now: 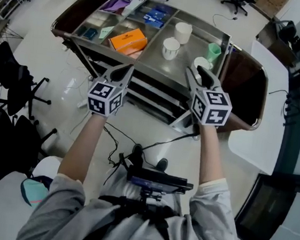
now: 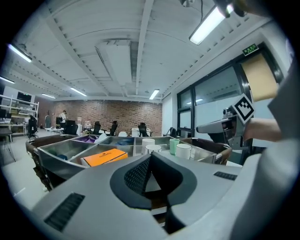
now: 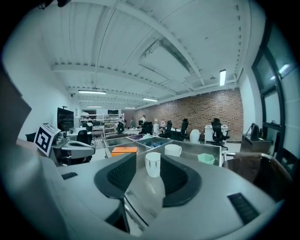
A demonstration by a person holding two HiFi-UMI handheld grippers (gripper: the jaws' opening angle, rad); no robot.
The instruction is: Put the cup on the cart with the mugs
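- Left gripper point(image 1: 128, 68) point(image 2: 150, 157): fingers pressed together at the tips, nothing in them; it hangs over the cart's front edge, near the orange box point(image 1: 128, 40) point(image 2: 105, 157).
- Right gripper point(image 1: 196, 72) point(image 3: 149, 159): fingers partly spread and empty. A marked mug point(image 3: 153, 164) shows in the gap, but it stands farther off on the cart.
- Cart point(image 1: 193, 49): steel top split into compartments, with all the cups in the right-hand one.
- White cup point(image 1: 204, 61) point(image 2: 183, 151): upright on the cart at the front of that compartment, just past the right fingertips in the head view. In the left gripper view the right gripper sits above and to the side of it, not touching. The right gripper view does not show this cup.
- Green cup point(image 1: 213, 52) point(image 2: 174, 145) point(image 3: 206, 158): just behind the white cup, upright.
- Marked mug point(image 1: 170, 48) point(image 2: 153, 149): upright, to the white cup's left, apart from it.
- Plain white mug point(image 1: 182, 33) point(image 3: 172, 150): behind the marked mug, towards the cart's far side.
- Other compartments hold the orange box plus blue and purple packets.
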